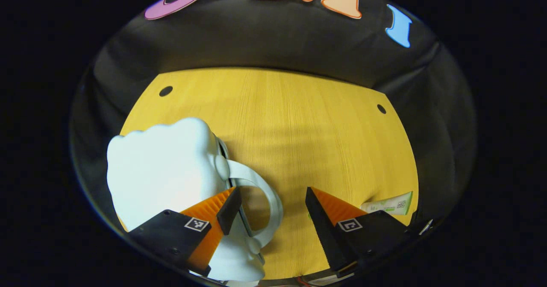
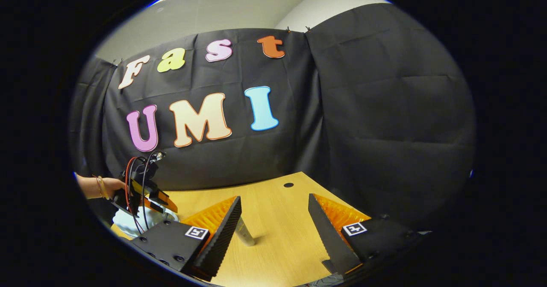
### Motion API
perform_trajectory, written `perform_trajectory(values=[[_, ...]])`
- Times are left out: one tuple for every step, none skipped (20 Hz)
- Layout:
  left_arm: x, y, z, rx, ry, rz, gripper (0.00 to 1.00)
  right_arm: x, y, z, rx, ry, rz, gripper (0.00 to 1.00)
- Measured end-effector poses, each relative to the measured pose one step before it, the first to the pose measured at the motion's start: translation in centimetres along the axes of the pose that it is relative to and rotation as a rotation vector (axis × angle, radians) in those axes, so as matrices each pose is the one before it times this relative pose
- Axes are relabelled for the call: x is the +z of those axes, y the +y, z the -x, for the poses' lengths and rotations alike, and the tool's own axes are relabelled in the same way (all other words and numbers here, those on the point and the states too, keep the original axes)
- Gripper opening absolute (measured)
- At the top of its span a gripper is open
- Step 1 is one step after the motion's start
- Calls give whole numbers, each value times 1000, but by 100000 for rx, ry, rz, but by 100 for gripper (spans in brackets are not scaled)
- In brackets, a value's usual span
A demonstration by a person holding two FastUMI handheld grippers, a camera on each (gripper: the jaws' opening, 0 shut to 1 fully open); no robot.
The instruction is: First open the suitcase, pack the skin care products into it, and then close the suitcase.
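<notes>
A small white suitcase (image 1: 162, 171) with a bumpy shell lies at the table's left, its looped handle (image 1: 275, 210) toward the middle. My left gripper (image 1: 271, 193) hangs open just over that handle, its left finger above the shell's seam; whether it touches I cannot tell. A green-and-white skin care tube (image 1: 386, 205) lies by the right finger. In the right gripper view, my right gripper (image 2: 273, 198) is open above the table with nothing between its fingers. A pale tube (image 2: 245, 233) stands behind its left finger. Far left, a hand (image 2: 100, 187) holds the left gripper (image 2: 145, 195) over the suitcase (image 2: 126, 224).
The yellow wooden table (image 1: 299, 120) has a small dark hole near each far corner (image 1: 166, 91) (image 1: 381, 109). Black cloth walls close it in at the back and sides. Bare table top (image 2: 277, 235) spreads between and beyond the right gripper's fingers.
</notes>
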State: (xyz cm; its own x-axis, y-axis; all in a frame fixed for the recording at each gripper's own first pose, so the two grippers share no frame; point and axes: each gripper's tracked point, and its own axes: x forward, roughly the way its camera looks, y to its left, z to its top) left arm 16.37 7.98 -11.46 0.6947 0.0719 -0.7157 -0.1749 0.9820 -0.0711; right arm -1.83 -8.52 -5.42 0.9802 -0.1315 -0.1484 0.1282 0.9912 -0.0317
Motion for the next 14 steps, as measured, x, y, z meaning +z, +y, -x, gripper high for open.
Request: perform_trajectory(values=[[-87, -139, -501, 404, 1597, -274, 88, -180, -252, -133, -646, 291, 315, 98], [-65, -53, -539, 529, 1375, -535, 88, -167, -158, -103, -335, 635, -75, 98], [-131, 12, -515, 1014, 2115, -622, 88, -170, -104, -145, -67, 767, -304, 98], [-240, 62, -405, 1229, 2275, 0, 87, -150, -113, -222, -115, 592, -253, 98], [-220, -109, -541, 795, 2205, 345, 85, -143, -158, -163, -103, 302, -108, 98], [-307, 133, -509, 1234, 2656, 764, 83, 13, -135, -204, -233, 126, 42, 98], [-303, 211, -525, 950, 2204, 911, 76, -76, -117, -101, -239, -106, 117, 98], [-352, 371, -365, 1772, 2081, 1376, 72, 2, -223, -202, -491, -112, 184, 98], [-314, 404, -484, 1357, 1882, 1849, 62, -265, -284, -162, -415, 342, 2, 98], [-183, 18, -273, 616, 1763, 1901, 57, -162, -297, -122, -610, 513, -130, 98], [-66, 6, -220, -159, 1049, 1527, 43, -300, -455, -50, -667, 647, -408, 98], [-67, -138, -330, -483, 670, 631, 38, -239, -358, -41, -632, 745, -696, 98], [-232, -34, -258, 254, 1200, 73, 37, -239, -310, -147, -502, 494, -755, 98], [-75, 38, -328, 264, 901, -44, 34, -69, -230, -81, -460, 468, -582, 98]])
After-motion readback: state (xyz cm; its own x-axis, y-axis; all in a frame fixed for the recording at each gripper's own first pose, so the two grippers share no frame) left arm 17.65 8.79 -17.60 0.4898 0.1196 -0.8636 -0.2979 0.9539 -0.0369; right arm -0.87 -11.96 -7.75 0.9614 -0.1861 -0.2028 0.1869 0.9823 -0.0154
